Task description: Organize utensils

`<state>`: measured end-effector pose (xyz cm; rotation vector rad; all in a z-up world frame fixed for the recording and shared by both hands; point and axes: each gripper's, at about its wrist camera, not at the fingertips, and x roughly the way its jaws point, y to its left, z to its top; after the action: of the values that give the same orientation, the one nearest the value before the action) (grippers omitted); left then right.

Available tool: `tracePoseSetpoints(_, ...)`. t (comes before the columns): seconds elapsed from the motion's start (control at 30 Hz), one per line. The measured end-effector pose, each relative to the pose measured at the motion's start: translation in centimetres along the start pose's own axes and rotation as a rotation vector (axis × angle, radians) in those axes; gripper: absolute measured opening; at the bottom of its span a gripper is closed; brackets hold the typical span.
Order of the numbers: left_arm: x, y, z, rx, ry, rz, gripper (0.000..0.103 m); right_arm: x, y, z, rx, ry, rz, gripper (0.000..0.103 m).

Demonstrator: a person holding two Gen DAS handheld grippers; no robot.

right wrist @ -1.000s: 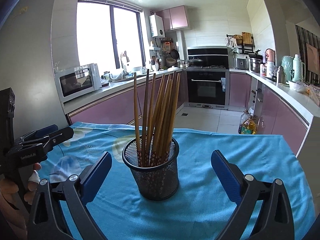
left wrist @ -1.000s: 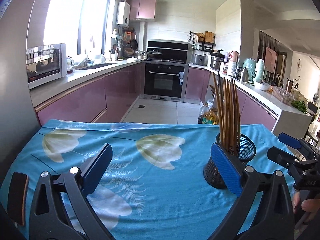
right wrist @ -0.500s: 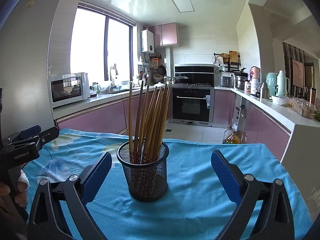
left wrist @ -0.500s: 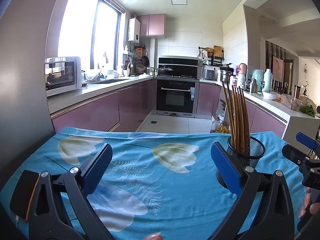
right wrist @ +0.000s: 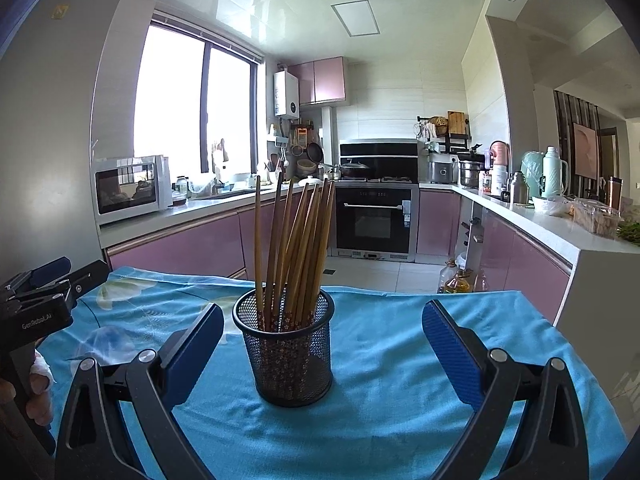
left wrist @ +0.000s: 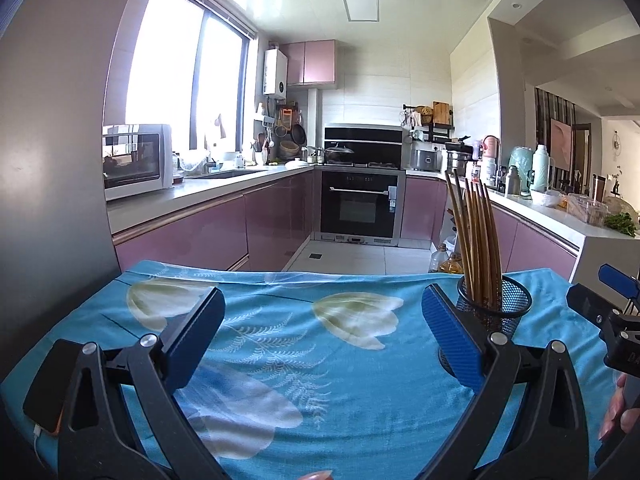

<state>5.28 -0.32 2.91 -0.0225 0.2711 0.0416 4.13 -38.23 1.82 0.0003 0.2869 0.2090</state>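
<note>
The black mesh holder is standing upright on the blue flowered tablecloth, and the wooden chopsticks are sitting inside it, handles up, fanning slightly apart at the top. The right gripper is hovering low over the cloth with its blue-padded jaws spread wide and nothing between the pads; the holder is sitting between its two fingers, closer to the left pad, without touching either. In the left wrist view the left gripper is also hanging over the table with its jaws wide apart and empty, looking out across bare cloth printed with pale flowers. From this side the holder is showing just behind the right-hand blue pad, partly hidden by it, with the chopsticks rising above the rim. Each gripper is appearing at the edge of the other's camera: the left one at the far left of the right wrist view, held by a hand, and the right one at the far right of the left wrist view. A dark phone is lying at the near left edge of the table. Behind the table a kitchen with pink cabinets, a white microwave and a black oven is filling the background.
</note>
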Motion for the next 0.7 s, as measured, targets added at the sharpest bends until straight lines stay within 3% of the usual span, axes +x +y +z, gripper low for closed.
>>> tracePoseSetpoints(0.7, -0.39, -0.26, -0.11, 0.002, -0.013, 0.001, 0.097, -0.62, -0.22, 0.29, 0.022, -0.037, -0.014, 0.096)
